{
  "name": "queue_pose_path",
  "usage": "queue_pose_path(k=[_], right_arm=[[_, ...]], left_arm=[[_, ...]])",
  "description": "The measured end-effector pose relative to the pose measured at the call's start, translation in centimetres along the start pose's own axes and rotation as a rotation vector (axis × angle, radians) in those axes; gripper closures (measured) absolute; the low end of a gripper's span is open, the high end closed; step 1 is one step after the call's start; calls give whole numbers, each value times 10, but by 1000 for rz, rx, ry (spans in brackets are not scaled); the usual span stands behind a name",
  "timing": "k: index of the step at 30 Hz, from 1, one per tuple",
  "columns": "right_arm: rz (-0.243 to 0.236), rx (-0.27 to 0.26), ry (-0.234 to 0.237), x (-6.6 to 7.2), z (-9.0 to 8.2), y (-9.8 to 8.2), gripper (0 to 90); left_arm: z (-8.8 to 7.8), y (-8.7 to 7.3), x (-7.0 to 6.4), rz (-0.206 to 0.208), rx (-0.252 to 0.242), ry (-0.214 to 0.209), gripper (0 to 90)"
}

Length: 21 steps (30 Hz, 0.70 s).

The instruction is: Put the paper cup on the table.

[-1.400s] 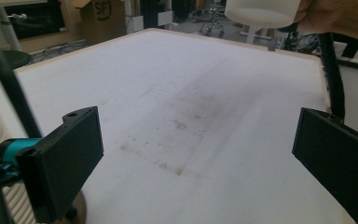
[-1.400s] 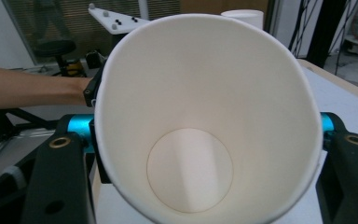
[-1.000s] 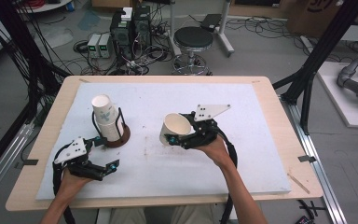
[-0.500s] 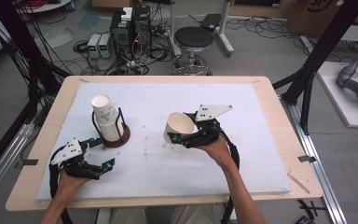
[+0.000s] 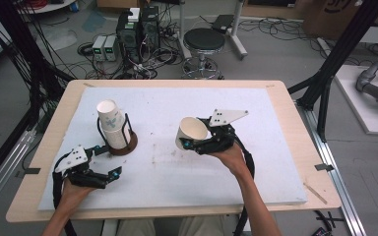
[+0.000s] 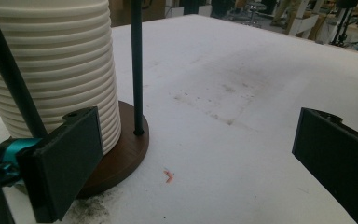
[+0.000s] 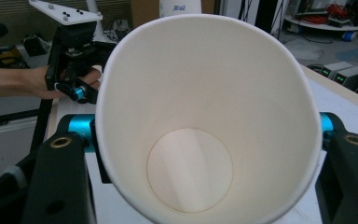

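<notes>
The right gripper [image 5: 188, 144] clamps a white paper cup [image 5: 192, 132] above the white mat's [image 5: 275, 147] middle. The left gripper [image 5: 109, 162], jaws wide and empty, has edged toward the near-left corner, beside the stacked cups [image 5: 112, 124]. Cabled floor lies beyond.

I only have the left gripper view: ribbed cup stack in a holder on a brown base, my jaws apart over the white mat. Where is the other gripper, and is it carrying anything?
Observer: The right gripper is right of the cup holder, over the middle of the white mat, shut on a single paper cup.
Operator: How is that cup oriented?
Observer: Tilted; in the right gripper view its open mouth faces the camera and it is empty.
Operator: How does the cup stack look from above?
Observer: The stack stands bottoms up and leans slightly left; its outer cup has a faint leafy print.
Operator: And my gripper?
Observer: The left gripper sits at the mat's near left, jaws open, just in front of the holder's base.
</notes>
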State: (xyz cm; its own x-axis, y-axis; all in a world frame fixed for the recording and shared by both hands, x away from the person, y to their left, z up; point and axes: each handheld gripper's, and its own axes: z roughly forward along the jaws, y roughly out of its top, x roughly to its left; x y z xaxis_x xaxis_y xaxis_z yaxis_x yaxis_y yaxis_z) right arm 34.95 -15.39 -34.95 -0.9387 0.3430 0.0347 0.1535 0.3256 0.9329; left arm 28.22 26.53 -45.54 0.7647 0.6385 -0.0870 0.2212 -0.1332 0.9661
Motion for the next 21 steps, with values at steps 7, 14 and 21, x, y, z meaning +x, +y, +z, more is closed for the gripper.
queue_pose_path(k=[7, 14, 21], right_arm=[[7, 4, -5, -3, 1, -1, 326], [11, 26, -29, -6, 5, -3, 326], [16, 51, -85, -9, 13, -5, 326]], left_arm=[[0, 0, 0, 3, 2, 1, 18], [0, 0, 0, 4, 5, 5, 18], [0, 0, 0, 0, 1, 11, 18]])
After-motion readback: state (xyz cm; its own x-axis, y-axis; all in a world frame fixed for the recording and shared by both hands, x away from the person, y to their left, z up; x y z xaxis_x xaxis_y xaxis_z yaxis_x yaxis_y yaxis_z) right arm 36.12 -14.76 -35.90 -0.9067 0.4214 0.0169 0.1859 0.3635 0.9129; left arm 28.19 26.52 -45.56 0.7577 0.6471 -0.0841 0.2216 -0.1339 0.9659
